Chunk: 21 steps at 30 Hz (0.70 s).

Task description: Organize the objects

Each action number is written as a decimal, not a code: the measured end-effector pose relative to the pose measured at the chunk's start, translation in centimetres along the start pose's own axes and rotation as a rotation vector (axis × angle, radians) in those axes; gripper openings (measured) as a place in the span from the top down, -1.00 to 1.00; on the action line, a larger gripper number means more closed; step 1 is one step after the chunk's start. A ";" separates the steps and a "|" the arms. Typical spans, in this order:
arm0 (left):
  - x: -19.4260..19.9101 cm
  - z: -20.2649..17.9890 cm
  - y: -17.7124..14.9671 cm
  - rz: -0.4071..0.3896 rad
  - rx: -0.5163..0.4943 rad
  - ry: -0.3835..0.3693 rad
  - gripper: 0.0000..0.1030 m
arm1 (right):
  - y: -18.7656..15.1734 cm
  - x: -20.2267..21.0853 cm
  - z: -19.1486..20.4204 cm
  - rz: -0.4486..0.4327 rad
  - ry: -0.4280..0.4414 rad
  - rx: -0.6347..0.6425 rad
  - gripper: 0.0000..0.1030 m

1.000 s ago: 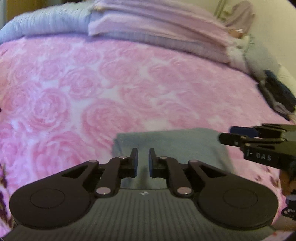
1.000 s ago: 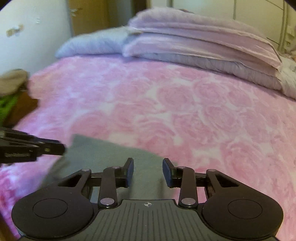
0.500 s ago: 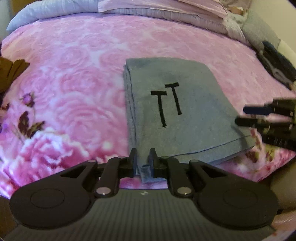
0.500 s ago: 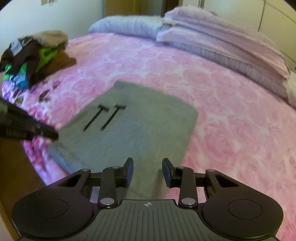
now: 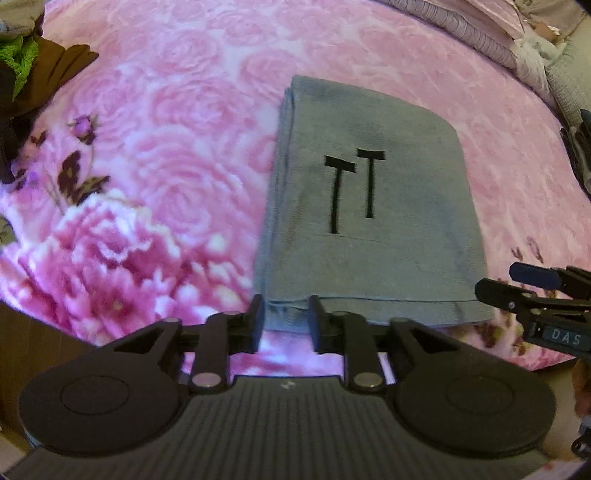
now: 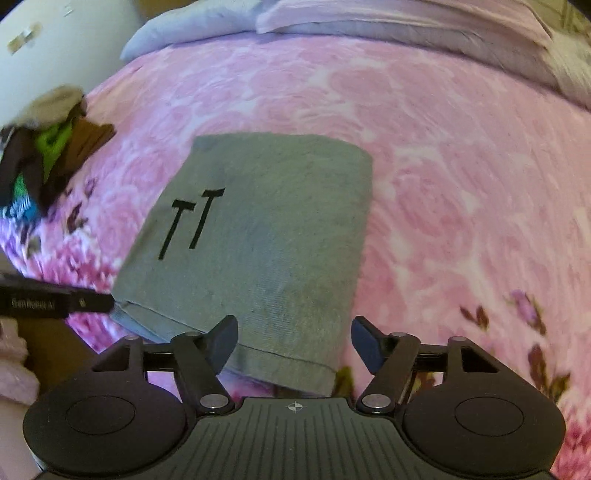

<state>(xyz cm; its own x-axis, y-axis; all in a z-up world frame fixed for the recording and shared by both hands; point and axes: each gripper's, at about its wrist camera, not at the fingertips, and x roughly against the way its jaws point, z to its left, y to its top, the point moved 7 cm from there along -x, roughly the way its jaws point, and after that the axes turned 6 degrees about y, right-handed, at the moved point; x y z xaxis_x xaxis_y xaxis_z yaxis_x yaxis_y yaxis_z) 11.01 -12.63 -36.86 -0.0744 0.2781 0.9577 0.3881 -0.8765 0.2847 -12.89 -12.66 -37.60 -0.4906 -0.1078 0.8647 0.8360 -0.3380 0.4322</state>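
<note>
A pink rose-patterned blanket [image 6: 424,155] is covering the bed. Folded lilac bedding [image 6: 406,22] is lying at its head, and a pale wall [image 6: 55,40] is standing beyond.

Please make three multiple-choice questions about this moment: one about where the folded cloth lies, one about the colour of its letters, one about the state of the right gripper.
1. Where does the folded grey towel lie?
A. on the pink flowered bedspread
B. on the pillows
C. on the pile of clothes

2. What colour are the two T letters on it?
A. white
B. black
C. red

3. How is the right gripper?
A. shut on the towel
B. shut and empty
C. open

Answers:
1 A, bedspread shows all around it.
2 B, both letters are black on grey.
3 C, its fingers stand wide apart over the towel's near edge.
</note>
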 end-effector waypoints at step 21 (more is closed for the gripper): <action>0.8 -3.0 1.7 0.029 -0.028 0.046 0.17 | 0.4 0.4 -2.9 0.009 0.042 -0.124 -0.29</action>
<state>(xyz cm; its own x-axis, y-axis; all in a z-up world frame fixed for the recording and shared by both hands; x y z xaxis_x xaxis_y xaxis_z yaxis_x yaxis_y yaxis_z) 8.85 -15.05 -35.46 -0.1053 0.2344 0.9664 0.3653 -0.8948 0.2568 -13.50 -15.54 -37.82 -0.4952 -0.1500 0.8557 0.8050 -0.4496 0.3870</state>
